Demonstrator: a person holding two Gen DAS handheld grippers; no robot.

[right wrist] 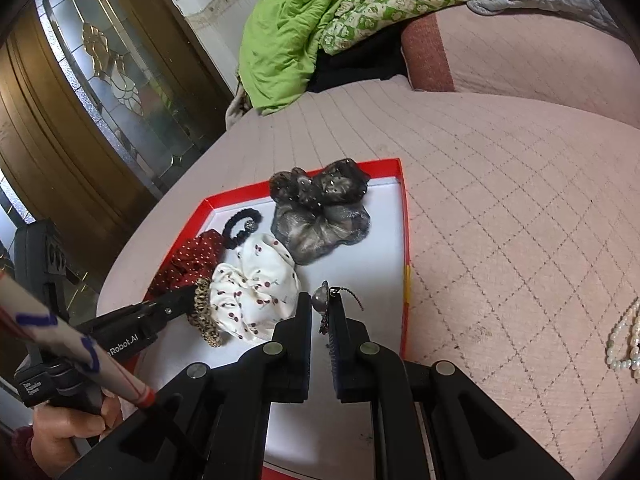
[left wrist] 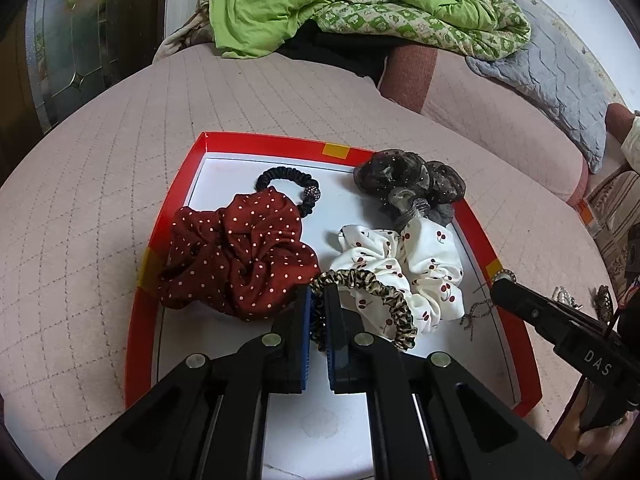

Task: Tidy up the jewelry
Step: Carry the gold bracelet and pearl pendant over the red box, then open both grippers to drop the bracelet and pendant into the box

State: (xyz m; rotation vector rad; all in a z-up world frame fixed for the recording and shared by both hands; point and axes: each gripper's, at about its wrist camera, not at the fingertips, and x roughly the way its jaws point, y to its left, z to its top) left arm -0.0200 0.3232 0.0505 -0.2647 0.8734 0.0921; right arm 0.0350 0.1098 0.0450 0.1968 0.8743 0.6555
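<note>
A red-rimmed tray (left wrist: 172,184) with a white floor lies on a pink quilted bed. In it are a red polka-dot scrunchie (left wrist: 236,256), a black hair tie (left wrist: 288,184), a dark sheer scrunchie (left wrist: 408,176) and a white cherry scrunchie (left wrist: 420,264). My left gripper (left wrist: 318,296) is shut on a leopard-print hair band (left wrist: 384,300) over the tray. My right gripper (right wrist: 320,304) is shut on a silver brooch with a thin chain (right wrist: 322,300) above the tray's right side (right wrist: 405,216). The right gripper also shows in the left wrist view (left wrist: 500,280).
A green blanket (left wrist: 320,4) and a grey quilt (left wrist: 560,88) are piled at the far end of the bed. A pearl necklace (right wrist: 624,340) lies on the bed to the right. More jewelry (left wrist: 600,300) lies right of the tray. A wooden glass door (right wrist: 80,100) stands at left.
</note>
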